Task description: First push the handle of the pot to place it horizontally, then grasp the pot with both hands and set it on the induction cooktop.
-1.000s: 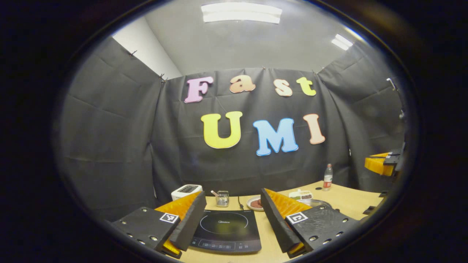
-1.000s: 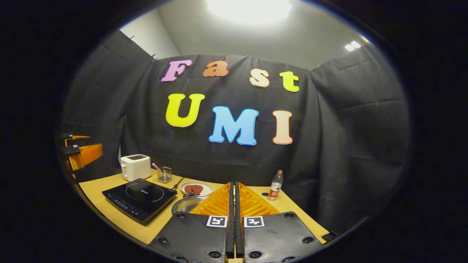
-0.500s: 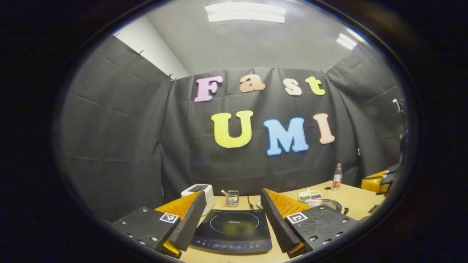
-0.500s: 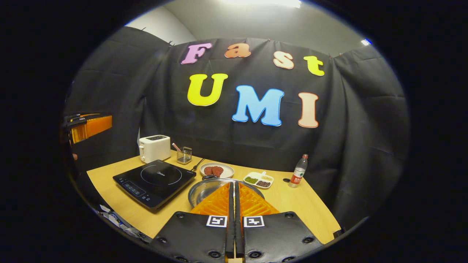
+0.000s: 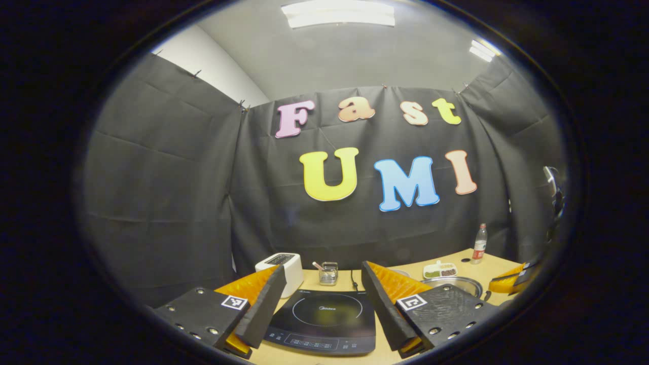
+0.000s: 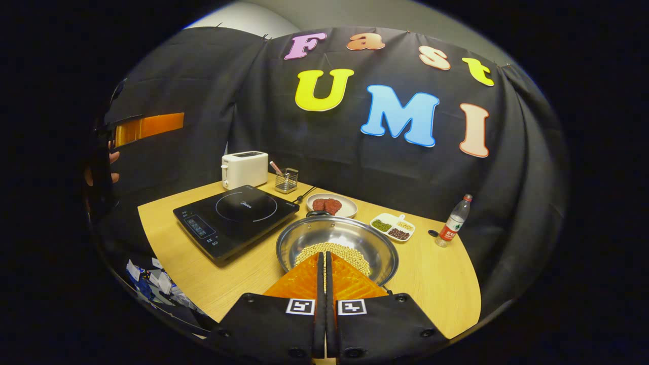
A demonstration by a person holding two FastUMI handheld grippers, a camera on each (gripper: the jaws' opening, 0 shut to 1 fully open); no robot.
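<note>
Just beyond the fingertips of the right gripper (image 6: 324, 258), in the right gripper view, the pot (image 6: 336, 246) is seen standing on the wooden table (image 6: 436, 284), a heap of pale beans (image 6: 332, 252) lying in its steel bowl. The two fingers are pressed together with nothing caught between them, their tips held above the near rim. To the left of those fingers the induction cooktop (image 6: 236, 219) is laid flat, just beside the pot and not touching it. Past the pot a plate of red meat (image 6: 332, 205) and a divided dish of grains (image 6: 392, 226) are set; farther right a bottle (image 6: 454, 221) is stood upright. Behind the cooktop a white toaster (image 6: 245, 170) and a small wire holder (image 6: 286, 180) are placed.

Over in the left gripper view, the left gripper (image 5: 319, 276) is held with its fingers spread wide and empty, and the cooktop (image 5: 324, 322) is framed between them. Off to the right of its right finger, the pot's rim (image 5: 454, 284) is glimpsed. Whether the pot's handle lies crosswise cannot be told
</note>
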